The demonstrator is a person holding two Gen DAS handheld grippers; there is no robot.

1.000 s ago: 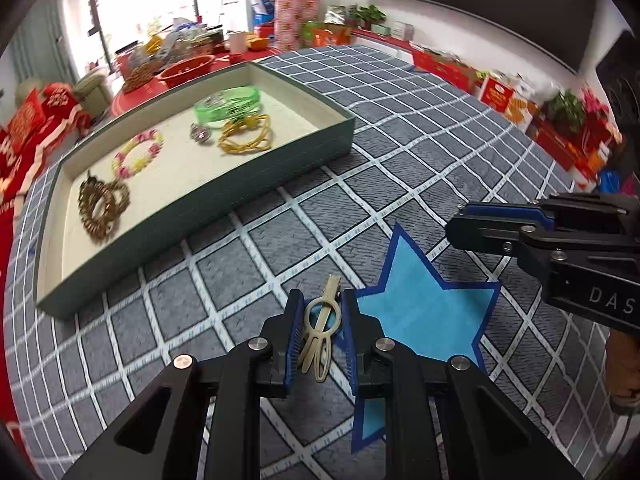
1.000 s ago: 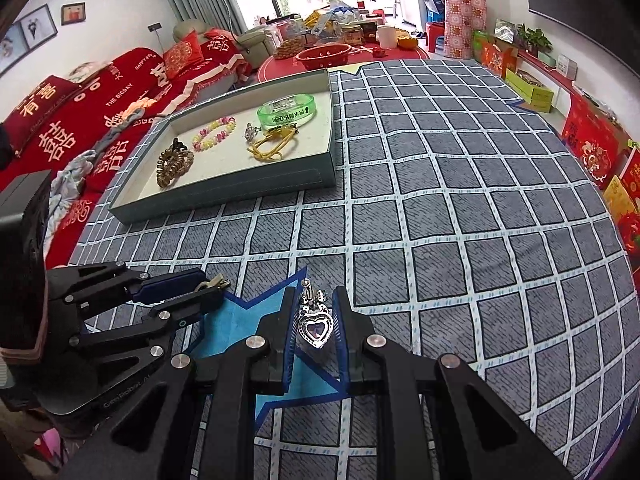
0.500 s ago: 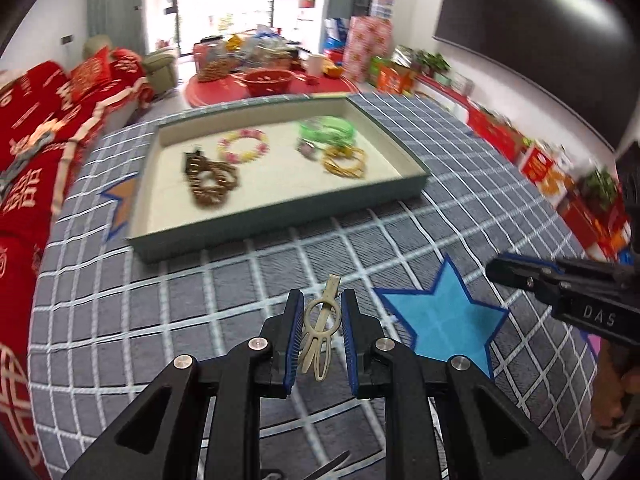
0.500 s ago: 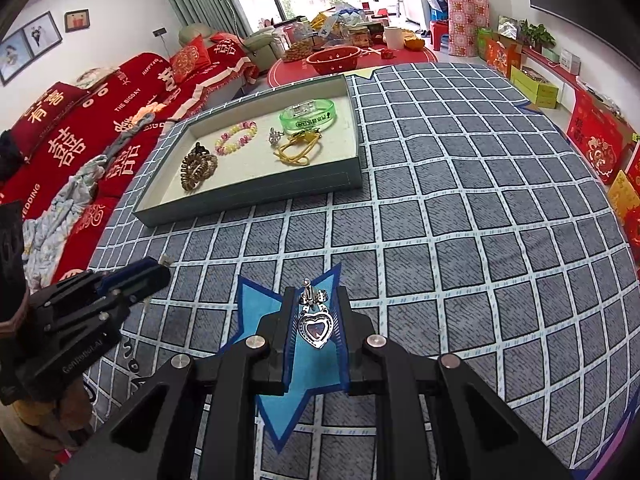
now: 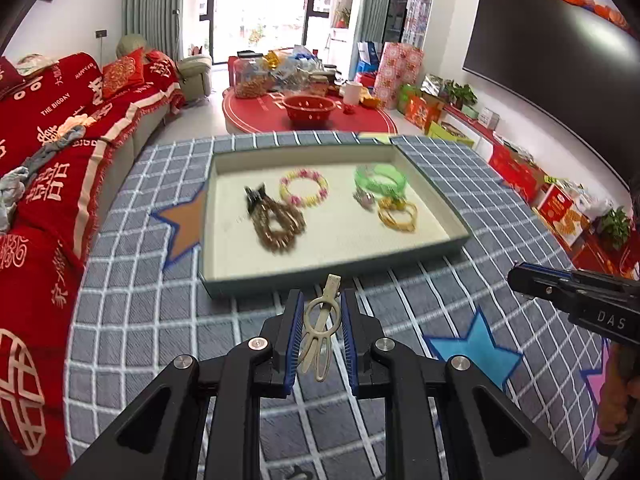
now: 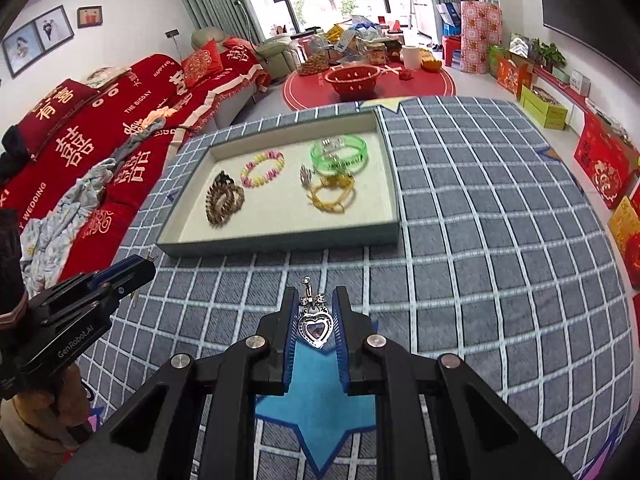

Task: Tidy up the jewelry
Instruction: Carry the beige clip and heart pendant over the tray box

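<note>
My left gripper [image 5: 319,324] is shut on a beige hair clip [image 5: 320,332], held above the checked cloth just short of the tray's near wall. My right gripper [image 6: 315,320] is shut on a silver heart pendant [image 6: 315,328] and hovers over the blue star [image 6: 316,412]. The grey-green tray [image 5: 336,270] [image 6: 280,242] lies ahead of both. It holds a brown bead bracelet [image 5: 276,224], a pink-yellow bead bracelet [image 5: 305,188], a green bangle [image 5: 380,178], a small silver piece [image 5: 366,199] and a yellow cord bracelet [image 5: 398,216].
A grey checked cloth [image 6: 480,220] covers the table, with an orange star [image 5: 186,222] left of the tray and a blue star [image 5: 476,350] on the right. A red sofa [image 5: 48,152] runs along the left. A red round table with a bowl [image 5: 309,110] stands behind.
Both grippers have risen and moved toward the tray with their pieces still held. The left one has swung to face the tray squarely.
</note>
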